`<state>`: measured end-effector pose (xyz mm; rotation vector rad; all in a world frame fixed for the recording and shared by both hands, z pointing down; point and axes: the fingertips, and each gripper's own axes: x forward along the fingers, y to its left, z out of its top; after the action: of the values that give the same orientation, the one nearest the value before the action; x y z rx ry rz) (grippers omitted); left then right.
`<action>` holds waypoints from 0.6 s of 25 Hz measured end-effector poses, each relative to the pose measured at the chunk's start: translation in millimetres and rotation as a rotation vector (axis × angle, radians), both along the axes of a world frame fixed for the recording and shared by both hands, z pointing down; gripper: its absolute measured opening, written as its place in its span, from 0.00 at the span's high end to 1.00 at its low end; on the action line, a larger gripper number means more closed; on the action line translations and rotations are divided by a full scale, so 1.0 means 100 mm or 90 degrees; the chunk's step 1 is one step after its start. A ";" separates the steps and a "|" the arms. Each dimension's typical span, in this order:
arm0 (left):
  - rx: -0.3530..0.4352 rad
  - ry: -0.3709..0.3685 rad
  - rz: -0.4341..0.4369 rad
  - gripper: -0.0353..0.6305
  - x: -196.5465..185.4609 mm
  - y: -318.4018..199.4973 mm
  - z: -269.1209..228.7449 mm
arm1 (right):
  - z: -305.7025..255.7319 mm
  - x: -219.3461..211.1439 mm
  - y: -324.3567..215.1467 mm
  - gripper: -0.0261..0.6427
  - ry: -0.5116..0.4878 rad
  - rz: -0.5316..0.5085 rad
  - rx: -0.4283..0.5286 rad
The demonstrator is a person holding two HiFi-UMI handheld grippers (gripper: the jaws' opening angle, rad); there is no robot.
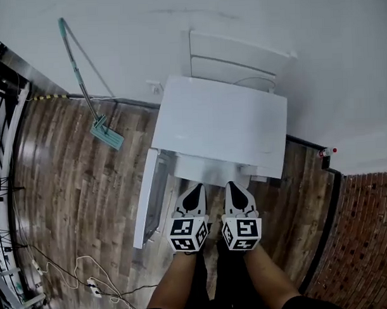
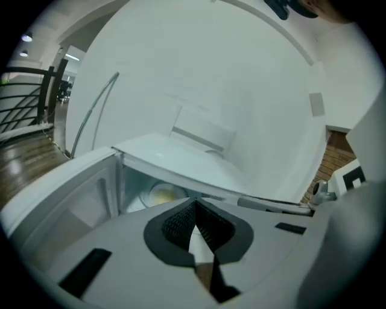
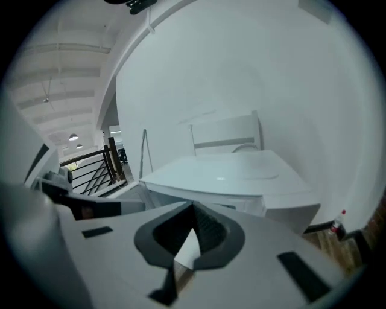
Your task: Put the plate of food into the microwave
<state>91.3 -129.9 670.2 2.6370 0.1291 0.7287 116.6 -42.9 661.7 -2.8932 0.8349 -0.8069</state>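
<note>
Two tools, the left gripper and the right gripper, are hovering side by side before the white microwave, jaws pinched together on nothing; the plate of food is sitting inside, so the open door probably needs a gentle, full swing shut

In the left gripper view only a slice of the plate of food inside the microwave is seen, the rest being covered by the body of the left gripper. In the head view the cavity is hidden beneath the microwave's top, and the person's forearms are cut off by the bottom edge. The red-capped object by the wall is too small to be identified.
</note>
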 end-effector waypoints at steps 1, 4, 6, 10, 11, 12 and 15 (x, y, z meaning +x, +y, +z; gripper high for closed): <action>-0.002 0.011 0.011 0.95 0.06 0.03 -0.16 | -0.14 0.04 0.01 0.94 0.000 0.010 0.009; -0.004 0.037 0.049 0.95 0.12 0.21 -0.78 | -0.68 0.02 0.12 0.94 -0.001 0.031 0.031; 0.006 0.052 0.073 0.95 0.12 0.30 -1.26 | -1.16 0.00 0.21 0.94 0.013 0.042 0.043; 0.031 0.086 0.090 0.95 0.14 0.38 -2.21 | -2.16 0.05 0.41 0.94 0.070 0.070 0.054; 0.033 0.095 0.089 0.95 0.16 0.37 -2.41 | -2.39 0.08 0.42 0.94 0.084 0.073 0.062; 0.031 0.102 0.087 0.95 0.17 0.35 -2.59 | -2.59 0.11 0.42 0.94 0.094 0.072 0.073; 0.033 0.117 0.090 0.95 0.20 0.34 -3.07 | -3.15 0.19 0.35 0.94 0.110 0.039 0.125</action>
<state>110.9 -95.6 363.6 2.7624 0.3558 0.5385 135.4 -7.4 346.9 -2.8259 0.7851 -0.4463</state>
